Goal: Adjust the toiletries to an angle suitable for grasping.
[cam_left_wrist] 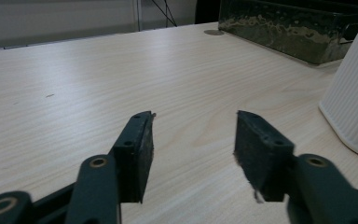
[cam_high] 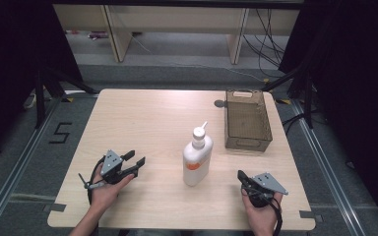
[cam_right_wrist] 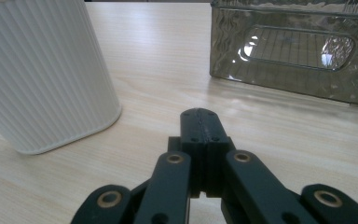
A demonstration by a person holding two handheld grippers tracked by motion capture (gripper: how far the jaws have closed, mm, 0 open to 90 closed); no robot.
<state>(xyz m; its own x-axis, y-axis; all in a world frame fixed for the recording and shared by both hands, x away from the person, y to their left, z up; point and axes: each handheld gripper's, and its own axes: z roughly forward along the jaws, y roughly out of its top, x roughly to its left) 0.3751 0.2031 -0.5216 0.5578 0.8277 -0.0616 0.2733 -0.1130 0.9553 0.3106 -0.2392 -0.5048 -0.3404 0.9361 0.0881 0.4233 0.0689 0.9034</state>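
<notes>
A white ribbed pump bottle [cam_high: 197,158] with an orange label stands upright near the middle of the wooden table [cam_high: 142,118]. Its side fills the right edge of the left gripper view [cam_left_wrist: 354,102] and the upper left of the right gripper view [cam_right_wrist: 42,70]. My left gripper [cam_high: 135,158] rests low at the front left, jaws open and empty [cam_left_wrist: 193,135], pointing toward the bottle. My right gripper [cam_high: 240,175] sits at the front right, jaws shut with nothing between them [cam_right_wrist: 199,122], just right of the bottle.
A clear smoky plastic basket [cam_high: 247,120] stands empty at the back right of the table, seen close ahead as the basket [cam_right_wrist: 289,51] and at the far right as the basket [cam_left_wrist: 289,28]. A round grommet [cam_high: 219,103] lies left of it.
</notes>
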